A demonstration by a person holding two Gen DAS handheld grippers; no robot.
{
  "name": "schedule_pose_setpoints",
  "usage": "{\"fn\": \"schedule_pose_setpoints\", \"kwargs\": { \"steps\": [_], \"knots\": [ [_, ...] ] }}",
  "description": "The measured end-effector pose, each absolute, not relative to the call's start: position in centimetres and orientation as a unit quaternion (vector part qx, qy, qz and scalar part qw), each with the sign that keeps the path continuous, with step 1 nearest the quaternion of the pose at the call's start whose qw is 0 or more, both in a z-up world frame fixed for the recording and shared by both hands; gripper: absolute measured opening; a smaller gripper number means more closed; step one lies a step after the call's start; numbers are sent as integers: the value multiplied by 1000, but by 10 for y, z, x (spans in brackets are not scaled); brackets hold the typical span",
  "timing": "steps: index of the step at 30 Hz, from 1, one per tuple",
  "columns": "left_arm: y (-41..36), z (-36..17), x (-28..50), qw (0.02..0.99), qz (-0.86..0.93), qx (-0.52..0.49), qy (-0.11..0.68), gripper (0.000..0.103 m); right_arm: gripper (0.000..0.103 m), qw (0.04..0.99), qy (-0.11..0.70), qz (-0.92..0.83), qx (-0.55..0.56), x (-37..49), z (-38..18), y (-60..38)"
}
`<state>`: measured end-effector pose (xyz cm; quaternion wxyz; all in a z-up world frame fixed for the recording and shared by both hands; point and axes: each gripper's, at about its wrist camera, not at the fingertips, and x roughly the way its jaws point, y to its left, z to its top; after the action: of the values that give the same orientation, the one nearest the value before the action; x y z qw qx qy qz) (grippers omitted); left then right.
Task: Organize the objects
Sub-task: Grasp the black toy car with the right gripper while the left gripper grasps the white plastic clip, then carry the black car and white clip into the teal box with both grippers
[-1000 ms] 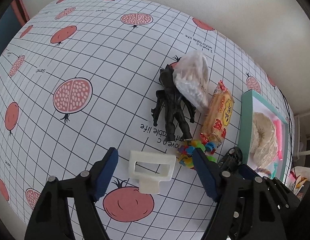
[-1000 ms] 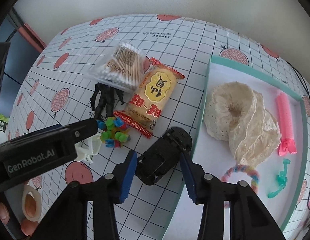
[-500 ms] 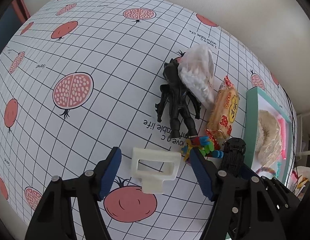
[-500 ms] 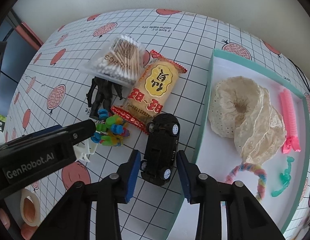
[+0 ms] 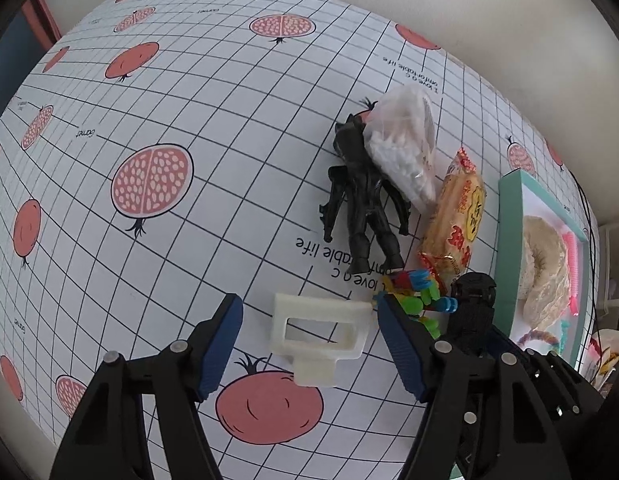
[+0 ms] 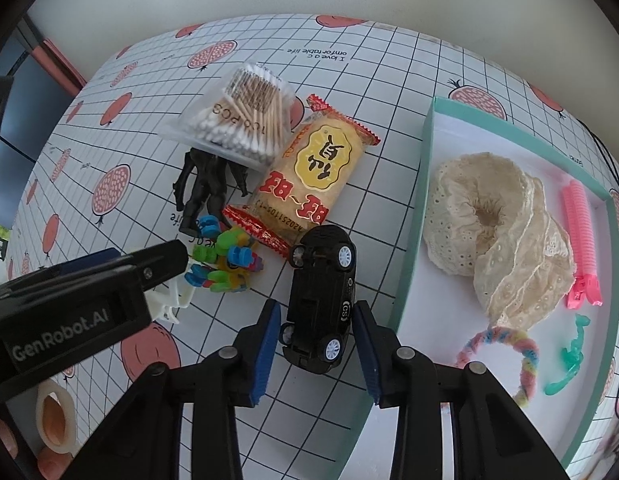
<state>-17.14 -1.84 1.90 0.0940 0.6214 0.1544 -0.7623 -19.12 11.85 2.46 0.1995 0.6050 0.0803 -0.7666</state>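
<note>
In the left wrist view, my left hand-held gripper (image 5: 309, 344) stands wide open over the counter (image 5: 213, 160), its blue pads on either side of the white plastic clip (image 5: 319, 330) at the lower centre without touching it. Compared with a second ago the clip sits more squarely between the pads, and the black toy car (image 5: 473, 304) has come into sight at the lower right, just beside the teal tray (image 5: 507, 240).

In the right wrist view, my right hand-held gripper (image 6: 313, 344) is open at a middling width, with the toy car (image 6: 321, 296) lying wheels-up between its pads at the lower centre. A second ago the car lay slantwise; now it runs lengthwise along the fingers. The tray (image 6: 425, 184), on the right, holds a cream lace scrunchie (image 6: 501, 224), a pink hair clip (image 6: 579, 236), a pastel fuzzy ring (image 6: 505, 352) and a small teal clip (image 6: 569, 356). The snack packet (image 6: 309, 184), cotton swabs (image 6: 241, 120), black figure (image 6: 205, 192) and coloured blocks (image 6: 225, 260) lie on the counter, upper left of the car.
</note>
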Motion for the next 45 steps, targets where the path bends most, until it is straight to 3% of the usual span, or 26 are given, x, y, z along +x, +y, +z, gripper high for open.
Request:
{"fn": "schedule_pose_setpoints", "kwargs": {
  "steps": [14, 26, 31, 38, 45],
  "knots": [
    [-18, 8, -162, 92, -756, 629, 157, 70, 37, 197, 81, -759, 615, -193, 13, 112],
    [-18, 3, -152, 94, -753, 632, 155, 63, 37, 199, 84, -760, 613, -194, 11, 110],
    [-20, 4, -146, 100, -756, 630, 151, 55, 37, 199, 86, -761, 612, -193, 13, 113],
    [-20, 6, -138, 100, -761, 624, 145, 54, 37, 199, 90, -762, 610, -193, 15, 115],
    [-23, 8, -130, 102, -762, 620, 155, 54, 31, 196, 97, -764, 608, -188, 15, 115]
  ]
}}
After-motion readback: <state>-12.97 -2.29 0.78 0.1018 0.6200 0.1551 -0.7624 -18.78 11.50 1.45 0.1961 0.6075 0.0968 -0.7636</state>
